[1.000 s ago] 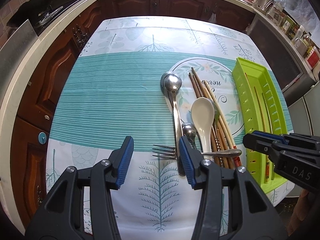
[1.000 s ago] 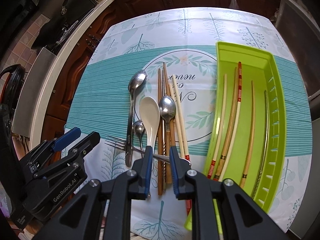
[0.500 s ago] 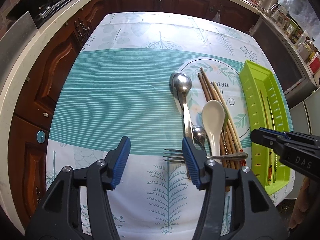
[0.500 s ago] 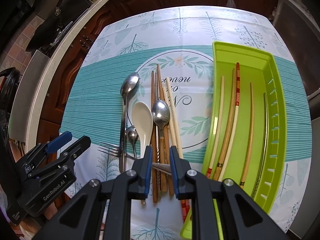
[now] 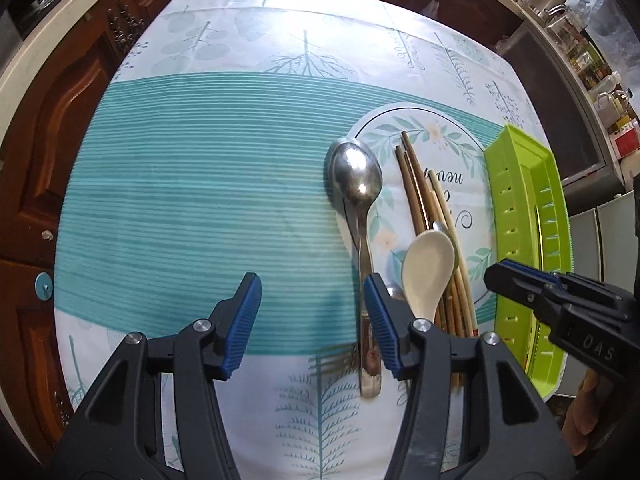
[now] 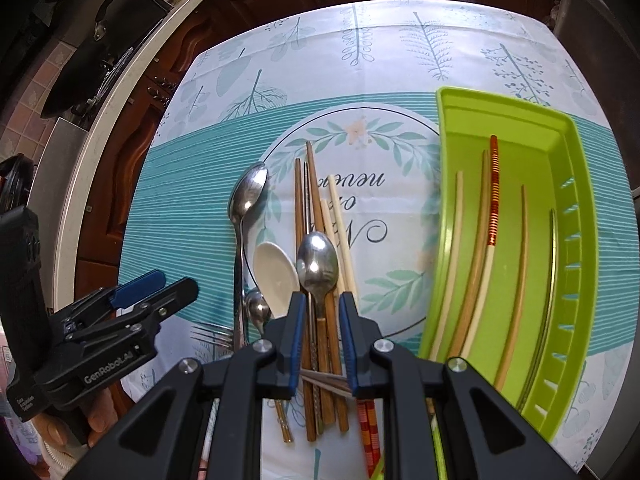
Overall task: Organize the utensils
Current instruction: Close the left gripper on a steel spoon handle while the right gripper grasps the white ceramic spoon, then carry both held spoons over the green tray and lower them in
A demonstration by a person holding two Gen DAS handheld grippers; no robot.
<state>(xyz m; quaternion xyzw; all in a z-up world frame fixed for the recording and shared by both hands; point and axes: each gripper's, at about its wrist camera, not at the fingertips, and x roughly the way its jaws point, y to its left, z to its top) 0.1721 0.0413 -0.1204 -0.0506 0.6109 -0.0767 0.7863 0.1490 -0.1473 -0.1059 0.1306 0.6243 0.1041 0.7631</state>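
My left hand-held gripper hangs open and empty over the table, beside a long steel spoon. My right hand-held gripper, jaws narrowly parted, straddles piled chopsticks without gripping; beyond, a green tray holds more.

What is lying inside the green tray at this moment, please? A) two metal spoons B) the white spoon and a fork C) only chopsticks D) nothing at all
C: the green tray holds only chopsticks laid lengthwise, while the white spoon, the metal spoons and the fork all lie on the tablecloth outside it.
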